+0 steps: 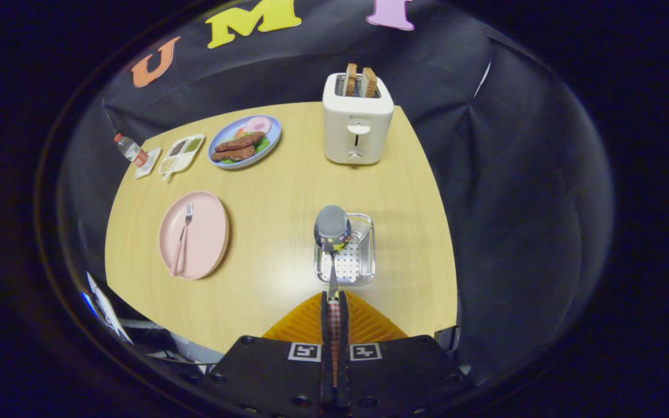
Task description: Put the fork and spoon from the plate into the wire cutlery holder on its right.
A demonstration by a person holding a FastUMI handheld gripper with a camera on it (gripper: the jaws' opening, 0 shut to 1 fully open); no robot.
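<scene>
Wire-mesh holder [363, 255] sat just ahead of my claw [333, 302], which pinched the checked-handled spoon [332, 229], bowl over the holder; the fork [182, 238] lay on the round pink plate [207, 232] on the wooden desk [276, 191]

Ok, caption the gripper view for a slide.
Gripper holds spoon above wire cutlery holder; fork remains on plate.

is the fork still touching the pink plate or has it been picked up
Touching. The gripper view shows the fork lying flat on the pink plate, well away from the tool, whose fingers are shut on the spoon.
</scene>
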